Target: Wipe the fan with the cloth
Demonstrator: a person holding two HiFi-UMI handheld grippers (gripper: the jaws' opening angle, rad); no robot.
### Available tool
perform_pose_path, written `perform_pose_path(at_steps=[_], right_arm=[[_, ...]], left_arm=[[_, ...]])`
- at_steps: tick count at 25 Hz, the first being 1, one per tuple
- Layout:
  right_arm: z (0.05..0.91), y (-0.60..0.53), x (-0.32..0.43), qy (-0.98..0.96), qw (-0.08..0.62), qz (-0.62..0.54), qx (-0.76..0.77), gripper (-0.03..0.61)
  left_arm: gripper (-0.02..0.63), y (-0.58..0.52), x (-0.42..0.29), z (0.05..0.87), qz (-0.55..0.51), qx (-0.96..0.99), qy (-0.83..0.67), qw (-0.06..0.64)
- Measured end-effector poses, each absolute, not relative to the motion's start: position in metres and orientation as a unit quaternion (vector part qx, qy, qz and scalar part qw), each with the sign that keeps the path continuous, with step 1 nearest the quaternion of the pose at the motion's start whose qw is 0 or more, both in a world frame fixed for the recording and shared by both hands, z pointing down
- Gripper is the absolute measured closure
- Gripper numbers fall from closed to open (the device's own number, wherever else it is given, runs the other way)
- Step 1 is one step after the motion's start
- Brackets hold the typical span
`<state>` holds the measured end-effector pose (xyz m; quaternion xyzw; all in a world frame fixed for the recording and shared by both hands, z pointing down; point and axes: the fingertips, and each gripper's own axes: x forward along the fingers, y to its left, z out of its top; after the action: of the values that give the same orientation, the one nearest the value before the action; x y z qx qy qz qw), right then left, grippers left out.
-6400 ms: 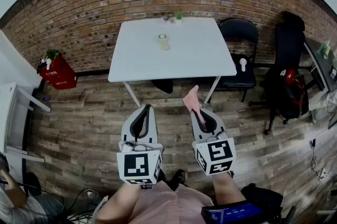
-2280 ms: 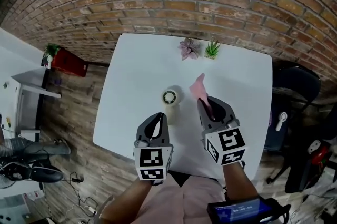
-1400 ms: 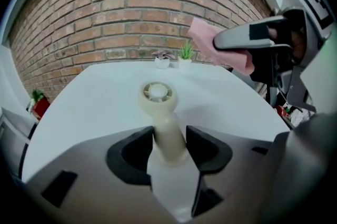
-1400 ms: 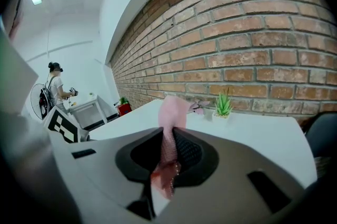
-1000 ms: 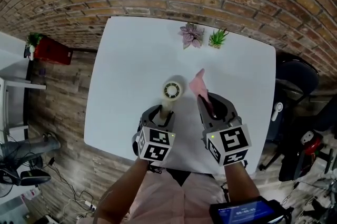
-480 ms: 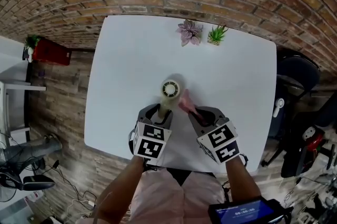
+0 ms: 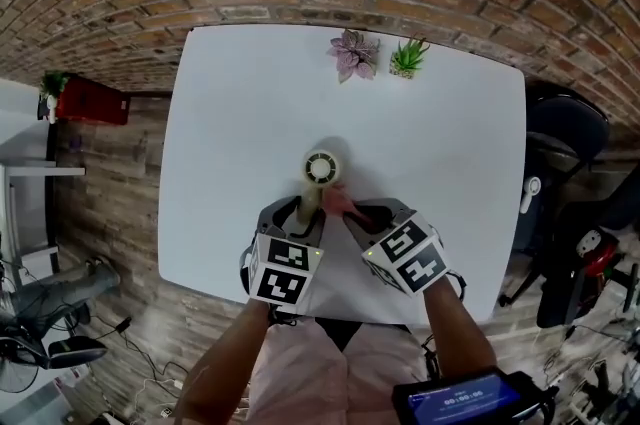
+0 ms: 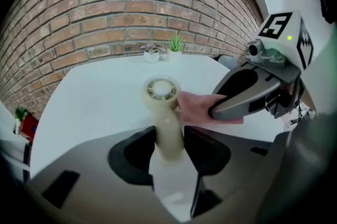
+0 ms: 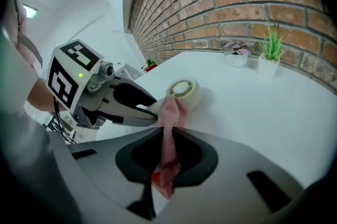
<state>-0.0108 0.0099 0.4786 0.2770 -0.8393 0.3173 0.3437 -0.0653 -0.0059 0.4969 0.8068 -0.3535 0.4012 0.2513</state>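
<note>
Your left gripper (image 8: 168,145), angled down, clamped the fan (image 8: 162,90) by its stem. Your right gripper (image 9: 167,136) pinched the cloth (image 9: 169,109) against it, and the plants (image 7: 351,55) stood well beyond.

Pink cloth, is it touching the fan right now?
Touching. In the left gripper view the cloth lies pressed against the fan, beside its round head, with no gap.

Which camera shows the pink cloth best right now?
The right gripper view: the cloth shows nearly whole, from the right tongs up to the fan. The left gripper view shows only its end; the head view, a small pink patch.
</note>
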Motion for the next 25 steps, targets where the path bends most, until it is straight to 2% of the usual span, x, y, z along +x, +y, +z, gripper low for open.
perform_pose_path(at_steps=[12,25], right_arm=[[0.500,-0.009,-0.035,-0.831,0.338,0.353,0.266,0.540],[0.502,-0.015,-0.028,-0.812,0.340,0.381,0.283,0.541]], left_arm=[[0.430,-0.005,-0.063,0.495,0.421,0.813,-0.327,0.233],[0.430,-0.006,-0.063,0.496,0.426,0.820,-0.303,0.235]])
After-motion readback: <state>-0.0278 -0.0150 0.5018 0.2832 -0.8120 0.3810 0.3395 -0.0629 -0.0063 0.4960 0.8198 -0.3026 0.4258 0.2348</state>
